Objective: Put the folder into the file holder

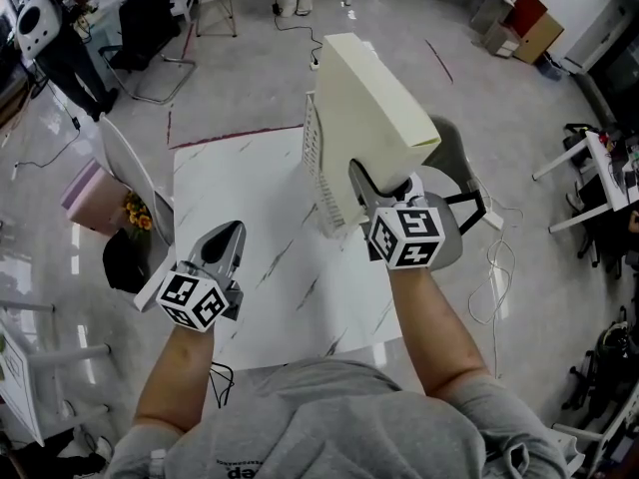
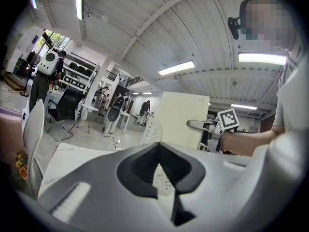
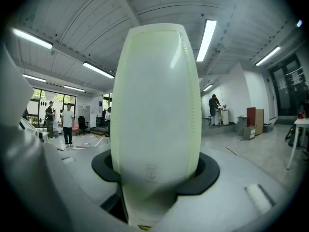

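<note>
Folder (image 1: 374, 98) up off the tabletop (image 1: 240, 208), folks: thick, cream, standing on end and leaning a touch. The right gripper (image 1: 384, 196) has it by the near edge, low down. In the right gripper view the spine fills the gap and both jaws are clamped hard against it. Why grip there? My read is that holding the spine from the near side leaves the bottom edge free to lead the way down.

Right beside and below it stands the file holder (image 1: 316, 158), white and perforated, upright on the marbled tabletop with its slotted wall showing just left of the folder. Has the lower corner entered the holder? I cannot tell, because the folder's own bulk hides the opening.

Over on the other side, the left gripper (image 1: 226, 245) has its jaws pressed together with nothing between them. It hovers over the near-left part of the tabletop, apart from the holder. That looks like a standby post to me: out of the folder's path, yet close enough to steady a light holder that could slide or tip if a corner snags its wall.

I'd call this the lining-up stage, with the insertion itself not yet finished.
</note>
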A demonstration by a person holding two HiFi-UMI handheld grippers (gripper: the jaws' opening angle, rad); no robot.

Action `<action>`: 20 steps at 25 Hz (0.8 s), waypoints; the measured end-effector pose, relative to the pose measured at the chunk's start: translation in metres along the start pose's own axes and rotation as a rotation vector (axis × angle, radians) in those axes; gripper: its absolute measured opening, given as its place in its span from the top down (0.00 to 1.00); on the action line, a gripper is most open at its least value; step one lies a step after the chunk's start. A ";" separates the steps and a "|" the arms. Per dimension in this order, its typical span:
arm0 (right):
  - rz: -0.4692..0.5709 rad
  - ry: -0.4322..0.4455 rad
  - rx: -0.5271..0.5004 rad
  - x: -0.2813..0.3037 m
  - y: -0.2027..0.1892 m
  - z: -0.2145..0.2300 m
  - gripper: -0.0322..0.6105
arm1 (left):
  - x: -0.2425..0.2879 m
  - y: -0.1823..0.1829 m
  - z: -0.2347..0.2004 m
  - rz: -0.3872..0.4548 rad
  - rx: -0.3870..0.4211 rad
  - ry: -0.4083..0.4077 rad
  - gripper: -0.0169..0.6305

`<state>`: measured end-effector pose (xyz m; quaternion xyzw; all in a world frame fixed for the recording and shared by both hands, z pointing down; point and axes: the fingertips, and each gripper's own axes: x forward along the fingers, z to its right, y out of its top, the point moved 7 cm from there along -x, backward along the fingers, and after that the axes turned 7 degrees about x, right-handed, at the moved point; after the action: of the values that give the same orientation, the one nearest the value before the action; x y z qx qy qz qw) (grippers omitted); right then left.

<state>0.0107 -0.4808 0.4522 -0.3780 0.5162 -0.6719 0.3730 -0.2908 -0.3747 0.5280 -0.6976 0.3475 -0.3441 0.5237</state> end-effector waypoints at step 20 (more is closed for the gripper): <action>0.039 -0.015 0.050 0.013 -0.018 0.009 0.52 | 0.009 -0.026 0.008 -0.075 -0.017 -0.024 0.88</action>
<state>0.0110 -0.4923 0.4725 -0.3634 0.5038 -0.6744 0.3992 -0.2763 -0.3725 0.5524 -0.7185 0.3179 -0.3521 0.5087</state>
